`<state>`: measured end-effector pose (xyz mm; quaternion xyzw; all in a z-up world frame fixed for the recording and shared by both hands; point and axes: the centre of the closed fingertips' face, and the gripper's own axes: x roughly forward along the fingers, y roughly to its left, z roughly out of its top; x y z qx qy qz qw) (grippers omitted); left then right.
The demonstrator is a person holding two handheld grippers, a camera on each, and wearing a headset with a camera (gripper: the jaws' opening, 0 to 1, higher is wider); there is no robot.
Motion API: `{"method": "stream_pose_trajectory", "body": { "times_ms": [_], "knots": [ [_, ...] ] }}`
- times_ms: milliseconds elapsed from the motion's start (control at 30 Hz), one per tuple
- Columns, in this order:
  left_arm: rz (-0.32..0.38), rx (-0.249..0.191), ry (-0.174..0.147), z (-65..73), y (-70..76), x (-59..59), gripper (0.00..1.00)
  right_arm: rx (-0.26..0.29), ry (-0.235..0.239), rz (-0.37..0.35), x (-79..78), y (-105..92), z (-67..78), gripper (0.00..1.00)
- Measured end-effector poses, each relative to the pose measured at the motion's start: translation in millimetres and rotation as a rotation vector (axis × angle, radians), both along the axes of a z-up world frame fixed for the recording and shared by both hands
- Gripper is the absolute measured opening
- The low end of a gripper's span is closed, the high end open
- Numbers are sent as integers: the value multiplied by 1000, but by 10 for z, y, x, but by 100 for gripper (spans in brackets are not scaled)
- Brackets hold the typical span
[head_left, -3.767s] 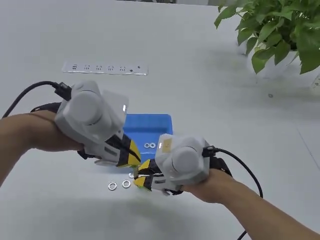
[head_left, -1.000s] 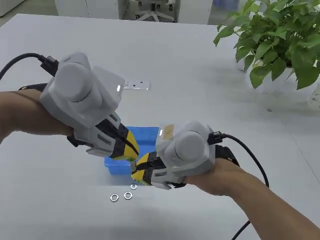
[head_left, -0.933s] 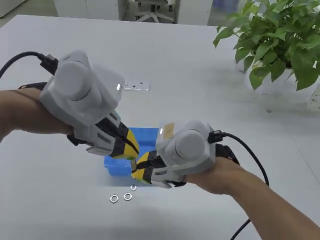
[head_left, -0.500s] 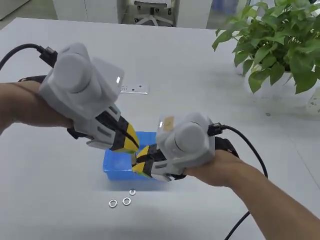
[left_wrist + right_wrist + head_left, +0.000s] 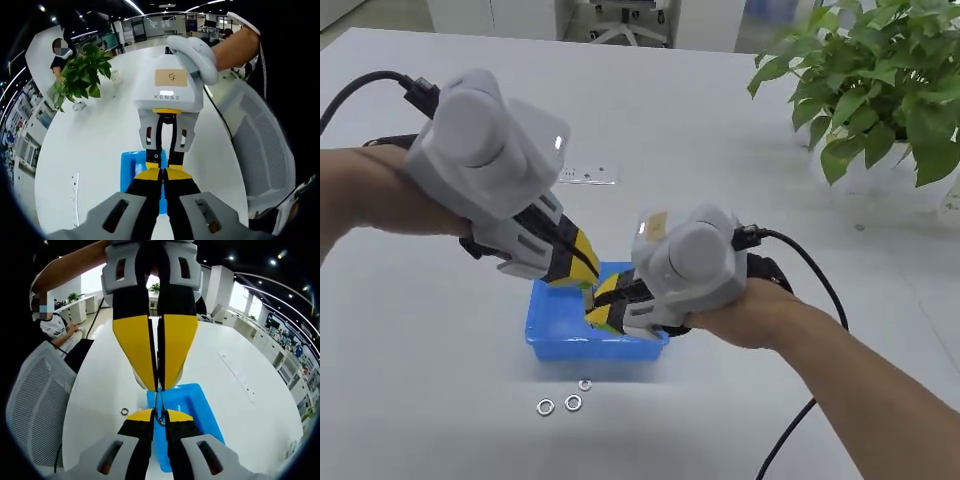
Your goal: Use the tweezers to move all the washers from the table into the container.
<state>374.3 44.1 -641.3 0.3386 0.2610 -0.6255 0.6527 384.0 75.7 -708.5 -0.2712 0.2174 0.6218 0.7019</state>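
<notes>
The left gripper (image 5: 585, 283) and right gripper (image 5: 596, 310) meet tip to tip above the container (image 5: 595, 347), both pinching the tweezers (image 5: 158, 401). Three washers (image 5: 572, 402) lie on the table (image 5: 740, 180) at the container's 6 o'clock.

The head view looked steeply down from close above the tabletop (image 5: 720, 150). The two gripper views faced each other almost nose to nose, low over that surface. All three shared the blue container (image 5: 555, 325) near frame centre.
</notes>
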Motion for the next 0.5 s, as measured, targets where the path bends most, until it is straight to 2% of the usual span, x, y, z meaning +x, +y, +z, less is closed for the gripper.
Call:
{"method": "stream_pose_trajectory", "body": {
  "times_ms": [500],
  "knots": [
    [12,2,4,-151,14,172,5,-8,22,2,154,1,-155,10]
  ]
}}
